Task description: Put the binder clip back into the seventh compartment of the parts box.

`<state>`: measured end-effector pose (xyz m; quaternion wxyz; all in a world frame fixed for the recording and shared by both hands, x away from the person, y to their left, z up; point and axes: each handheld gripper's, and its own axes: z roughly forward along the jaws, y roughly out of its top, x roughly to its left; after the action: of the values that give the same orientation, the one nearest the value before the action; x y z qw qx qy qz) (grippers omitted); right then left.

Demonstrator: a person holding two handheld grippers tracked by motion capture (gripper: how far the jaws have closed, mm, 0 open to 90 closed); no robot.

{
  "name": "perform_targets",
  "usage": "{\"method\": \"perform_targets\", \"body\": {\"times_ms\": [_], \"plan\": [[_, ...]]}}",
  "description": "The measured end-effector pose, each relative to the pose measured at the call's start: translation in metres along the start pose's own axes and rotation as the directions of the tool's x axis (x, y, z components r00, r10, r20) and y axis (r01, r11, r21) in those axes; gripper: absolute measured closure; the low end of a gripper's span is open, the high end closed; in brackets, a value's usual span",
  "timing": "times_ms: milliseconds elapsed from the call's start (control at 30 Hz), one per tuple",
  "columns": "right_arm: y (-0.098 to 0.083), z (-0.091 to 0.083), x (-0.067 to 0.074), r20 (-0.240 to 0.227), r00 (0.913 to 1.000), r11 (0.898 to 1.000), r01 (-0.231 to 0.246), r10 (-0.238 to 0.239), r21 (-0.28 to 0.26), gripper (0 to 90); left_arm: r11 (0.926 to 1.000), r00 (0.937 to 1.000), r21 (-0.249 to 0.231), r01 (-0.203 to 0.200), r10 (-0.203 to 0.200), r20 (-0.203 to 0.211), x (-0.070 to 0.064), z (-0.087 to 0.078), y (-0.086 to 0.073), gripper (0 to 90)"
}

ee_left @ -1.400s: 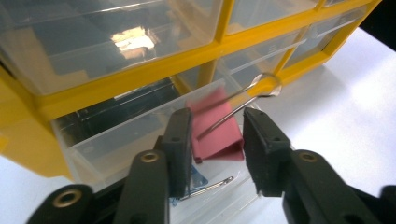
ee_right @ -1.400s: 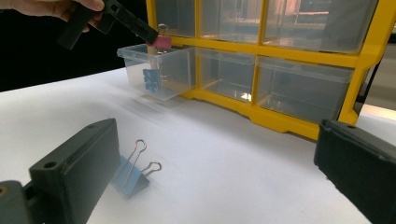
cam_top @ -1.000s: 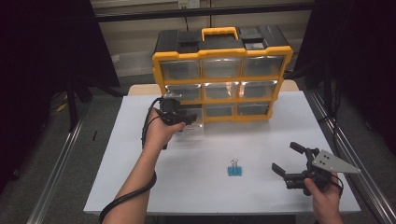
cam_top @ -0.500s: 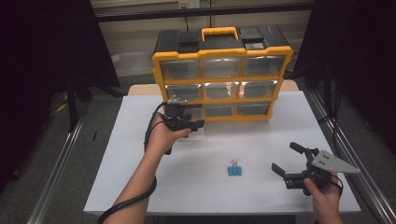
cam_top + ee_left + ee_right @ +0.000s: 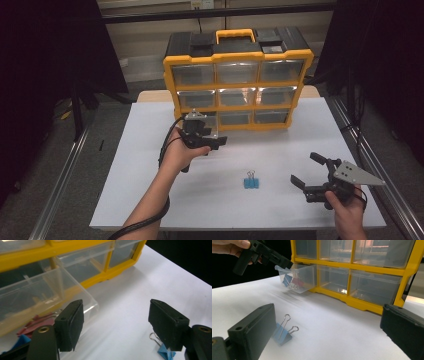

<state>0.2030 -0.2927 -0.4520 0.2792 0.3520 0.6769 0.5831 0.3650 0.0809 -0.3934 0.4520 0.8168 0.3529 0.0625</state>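
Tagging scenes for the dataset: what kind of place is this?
Probably a lab data-collection station, not a home or shop: a white table fenced by metal frame rails, dark curtains at the sides, and a yellow parts organizer with clear drawers set out as a prop.

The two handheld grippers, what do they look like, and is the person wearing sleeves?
Both are black, two-jawed tools with pistol-style handles. The left gripper has blocky rectangular pads and a black cable trailing along the forearm. The right gripper carries a grey three-cornered plate on top. Both forearms are bare, with no sleeves in view.
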Motion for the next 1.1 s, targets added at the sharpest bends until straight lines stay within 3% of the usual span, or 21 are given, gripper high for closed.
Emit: {"method": "perform_targets", "body": {"times_ms": [333,500,1100], "plan": [[0.0,0.0,0.0,-0.003,1.0,1.0,0.0,0.0,0.001,0.0,0.9999,0.9993,-0.006,-0.011,0.011,0.036,-0.011,0.007,-0.01,22.6],[0.0,0.0,0.0,-0.002,1.0,1.0,-0.001,0.001,0.0,0.0,1.0,0.997,-0.002,-0.008,0.009,0.076,-0.017,0.011,-0.016,19.3],[0.0,0.0,0.0,-0.004,1.0,1.0,0.0,0.0,0.001,0.0,0.9994,0.9916,-0.004,-0.033,0.034,0.125,-0.032,0.026,-0.038,15.4]]}}
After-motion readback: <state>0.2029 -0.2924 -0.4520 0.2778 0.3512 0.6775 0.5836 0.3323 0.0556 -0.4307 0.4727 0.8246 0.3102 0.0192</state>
